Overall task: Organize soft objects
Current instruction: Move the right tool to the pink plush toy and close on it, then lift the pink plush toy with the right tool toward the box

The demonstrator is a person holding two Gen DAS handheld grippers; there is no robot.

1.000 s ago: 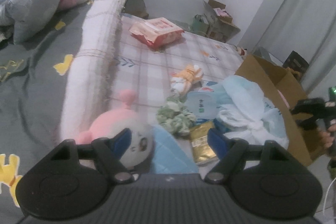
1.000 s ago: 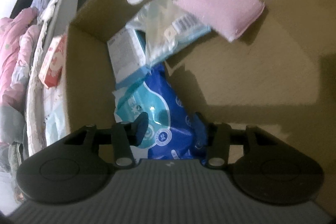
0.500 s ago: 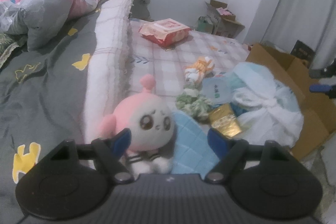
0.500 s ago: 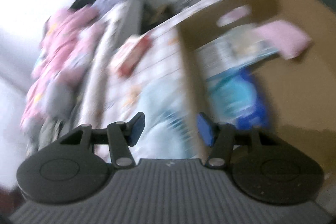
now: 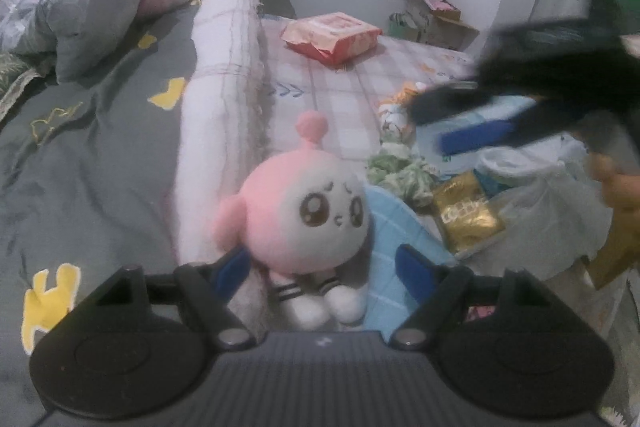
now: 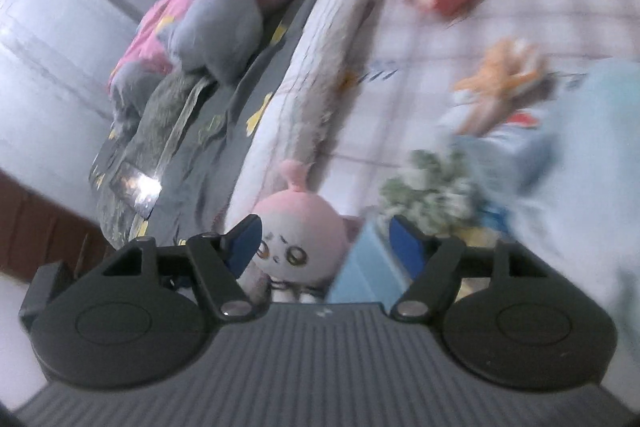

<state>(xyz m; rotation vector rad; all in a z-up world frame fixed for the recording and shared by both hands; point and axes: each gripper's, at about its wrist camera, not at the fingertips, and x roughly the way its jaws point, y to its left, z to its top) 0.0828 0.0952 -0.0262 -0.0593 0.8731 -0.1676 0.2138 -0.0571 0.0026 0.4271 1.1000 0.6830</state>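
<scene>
Fingers of left gripper (image 5: 322,265) spread wide, flanking pink plush doll (image 5: 304,211).

One pink plush doll (image 5: 298,211), one red wipes pack (image 5: 330,35), one gold packet (image 5: 466,217), one green scrunchie (image 5: 402,173), one orange toy (image 5: 396,107), and two claws, left (image 5: 322,267) and right (image 6: 324,241).
</scene>
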